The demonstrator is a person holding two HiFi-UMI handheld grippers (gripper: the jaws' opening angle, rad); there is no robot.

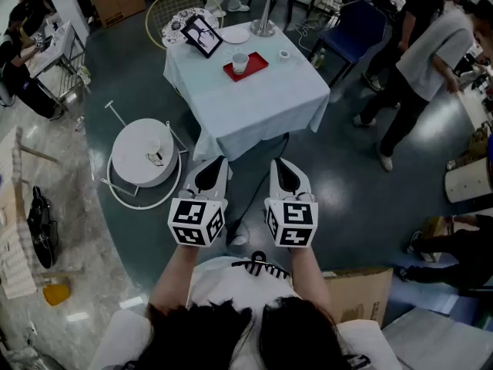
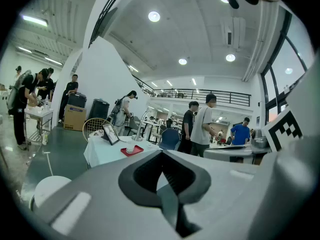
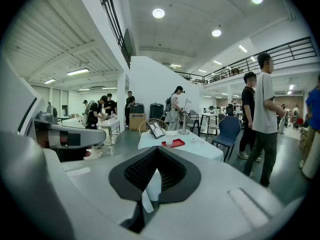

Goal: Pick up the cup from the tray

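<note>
A white cup (image 1: 240, 62) stands on a red tray (image 1: 259, 64) on the white-clothed table (image 1: 254, 106), well ahead of me. Both grippers are held low by my body, short of the table's near edge. My left gripper (image 1: 209, 177) and right gripper (image 1: 286, 177) are side by side, jaws together with nothing in them. In the left gripper view the cup (image 2: 130, 147) and tray (image 2: 137, 151) are small and distant above the gripper (image 2: 162, 184). In the right gripper view the cup (image 3: 169, 142) and tray (image 3: 178, 143) lie beyond the gripper (image 3: 152, 179).
A framed picture (image 1: 202, 35), a plate (image 1: 235, 35), a lamp base (image 1: 264, 28) and a small cup (image 1: 283, 54) share the table. A round white stool (image 1: 145, 154) stands left of it, a blue chair (image 1: 354, 25) behind. People (image 1: 427, 64) stand to the right; a cardboard box (image 1: 358, 293) is by my feet.
</note>
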